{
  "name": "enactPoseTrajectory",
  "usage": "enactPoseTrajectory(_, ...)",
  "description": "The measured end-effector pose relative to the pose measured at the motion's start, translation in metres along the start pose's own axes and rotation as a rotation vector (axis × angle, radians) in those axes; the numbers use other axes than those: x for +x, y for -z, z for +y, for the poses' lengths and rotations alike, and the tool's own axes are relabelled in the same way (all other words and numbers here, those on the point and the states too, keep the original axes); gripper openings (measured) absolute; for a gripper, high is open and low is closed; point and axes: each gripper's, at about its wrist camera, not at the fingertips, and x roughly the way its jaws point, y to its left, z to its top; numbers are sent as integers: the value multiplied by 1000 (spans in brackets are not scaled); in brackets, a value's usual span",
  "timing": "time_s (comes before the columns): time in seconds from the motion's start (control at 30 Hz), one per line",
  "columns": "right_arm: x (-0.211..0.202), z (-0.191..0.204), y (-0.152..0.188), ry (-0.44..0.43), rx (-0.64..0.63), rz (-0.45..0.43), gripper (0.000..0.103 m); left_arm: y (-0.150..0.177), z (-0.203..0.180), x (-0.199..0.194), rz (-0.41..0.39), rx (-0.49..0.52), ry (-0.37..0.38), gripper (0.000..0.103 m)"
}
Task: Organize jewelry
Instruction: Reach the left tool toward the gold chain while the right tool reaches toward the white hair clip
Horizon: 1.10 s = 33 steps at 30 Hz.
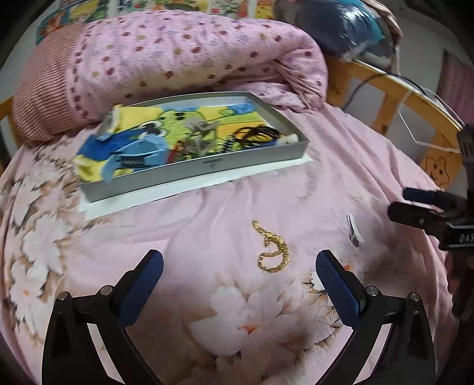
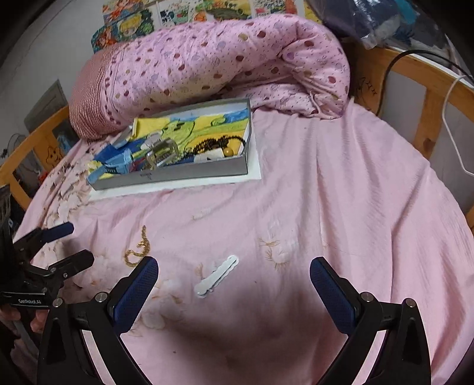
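Observation:
A gold chain (image 1: 272, 250) lies loose on the pink bedsheet, just ahead of my open, empty left gripper (image 1: 238, 260). It also shows in the right wrist view (image 2: 137, 250). A white hair clip (image 2: 217, 277) lies on the sheet between the fingers of my open, empty right gripper (image 2: 234, 268); it also shows in the left wrist view (image 1: 354, 232). A grey tray (image 1: 189, 174) further back holds a colourful cloth, a black bead string (image 1: 256, 134) and other jewelry. The right gripper (image 1: 406, 204) shows in the left wrist view, at right.
A rolled pink dotted quilt (image 1: 177, 59) lies behind the tray. A wooden bed rail (image 2: 423, 97) runs along the right, with cables (image 2: 453, 127) over it. A white sheet (image 2: 254, 171) sits under the tray. A dark bag (image 1: 340, 26) rests at the back right.

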Motion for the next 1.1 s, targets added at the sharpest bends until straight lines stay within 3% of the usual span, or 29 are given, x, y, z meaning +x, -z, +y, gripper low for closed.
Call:
enactPoseTrajectory(0.13,17,-7,4,-24,24,55,80,1,-7,12,17,60,51,78)
enactPoseTrajectory(0.23,27,-11,6,-47,49,83,68,3,-8,22,36,70,89,62)
enactPoseTrajectory(0.37,34,-10,9,-81,66,103,59,6,-9,31,55,72,131,56)
enactPoseTrajectory(0.67,47,2,13,-109,34,138,56,5,-16,44,89,91,199,50)
enactPoseTrajectory(0.9,50,0,13,-91,36,136,48,4,-13,52,121,77,185,40)
enactPoseTrajectory(1.1,52,1,12,-79,26,137,47,3,-16,56,131,86,151,38)
